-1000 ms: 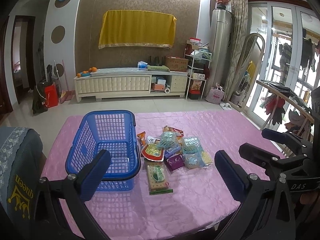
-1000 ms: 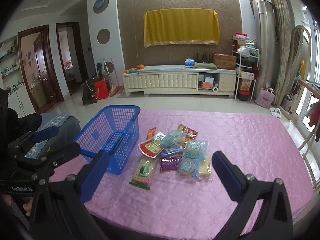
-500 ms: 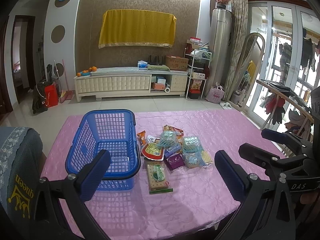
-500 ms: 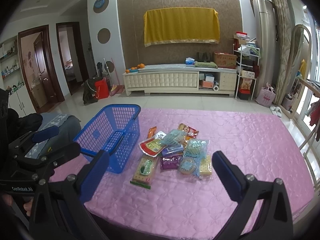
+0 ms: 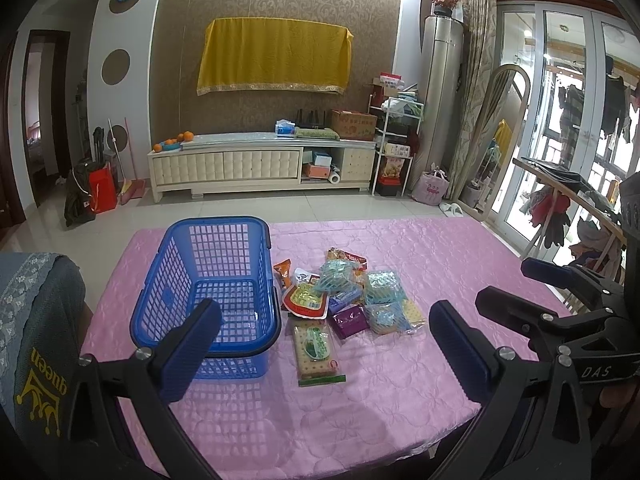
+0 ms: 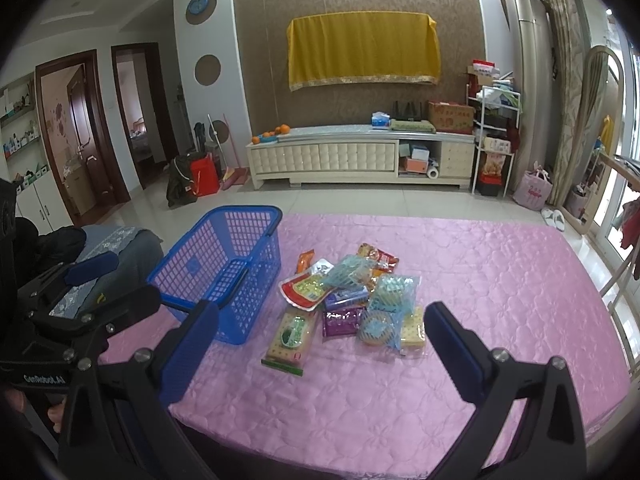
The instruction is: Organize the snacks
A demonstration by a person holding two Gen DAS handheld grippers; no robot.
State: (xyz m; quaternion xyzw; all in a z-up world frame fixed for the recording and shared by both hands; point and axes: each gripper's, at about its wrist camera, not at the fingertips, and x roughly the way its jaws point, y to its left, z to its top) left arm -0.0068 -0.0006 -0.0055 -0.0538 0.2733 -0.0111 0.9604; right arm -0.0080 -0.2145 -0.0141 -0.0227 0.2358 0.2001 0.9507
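Nothing on the table (image 5: 420,248) is shifting since the earlier frames; both views are creeping only slightly toward the snacks.

Left wrist view: I am holding the left hand-held gripper (image 5: 326,344) with its jaws spread wide, gripping nothing, above the near table edge. The blue basket (image 5: 208,276) is sitting left of the snack pile (image 5: 350,296), with the cracker packet (image 5: 316,346) lying nearest.

Right wrist view: I am keeping the right hand-held gripper (image 6: 320,340) spread apart and empty. The snack pile (image 6: 352,292) is lying just beside the blue basket (image 6: 228,264), on the pink table (image 6: 500,280).
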